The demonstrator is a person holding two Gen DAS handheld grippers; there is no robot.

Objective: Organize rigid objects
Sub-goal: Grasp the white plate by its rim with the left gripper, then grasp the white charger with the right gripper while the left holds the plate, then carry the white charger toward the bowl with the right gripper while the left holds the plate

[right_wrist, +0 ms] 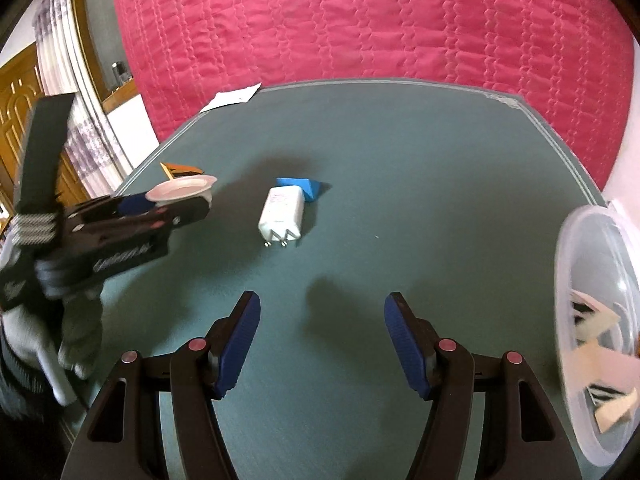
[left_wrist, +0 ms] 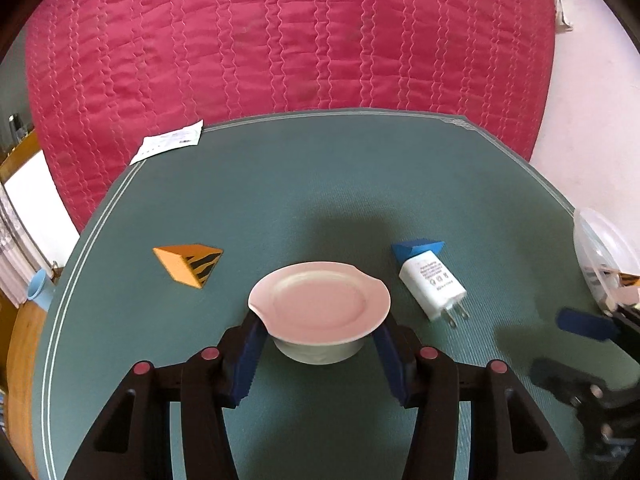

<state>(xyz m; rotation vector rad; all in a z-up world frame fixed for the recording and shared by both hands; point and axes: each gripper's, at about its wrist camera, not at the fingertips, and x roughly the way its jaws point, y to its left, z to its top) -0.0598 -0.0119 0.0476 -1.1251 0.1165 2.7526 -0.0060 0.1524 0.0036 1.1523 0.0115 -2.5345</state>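
My left gripper (left_wrist: 318,346) is shut on a small pink dish (left_wrist: 320,304), its blue pads against the dish's white base; it also shows in the right wrist view (right_wrist: 182,189), held above the mat. A white charger (left_wrist: 434,286) lies right of the dish, leaning on a blue wedge block (left_wrist: 418,248); both show in the right wrist view, the charger (right_wrist: 280,214) and the wedge (right_wrist: 306,188). An orange tiger-striped wedge (left_wrist: 188,264) lies to the left. My right gripper (right_wrist: 322,340) is open and empty above the mat.
A clear plastic container (right_wrist: 592,320) with several wooden pieces inside stands at the right edge of the green mat (left_wrist: 280,184). A white paper slip (left_wrist: 168,144) lies at the mat's far left corner. A pink quilt (left_wrist: 280,32) lies behind.
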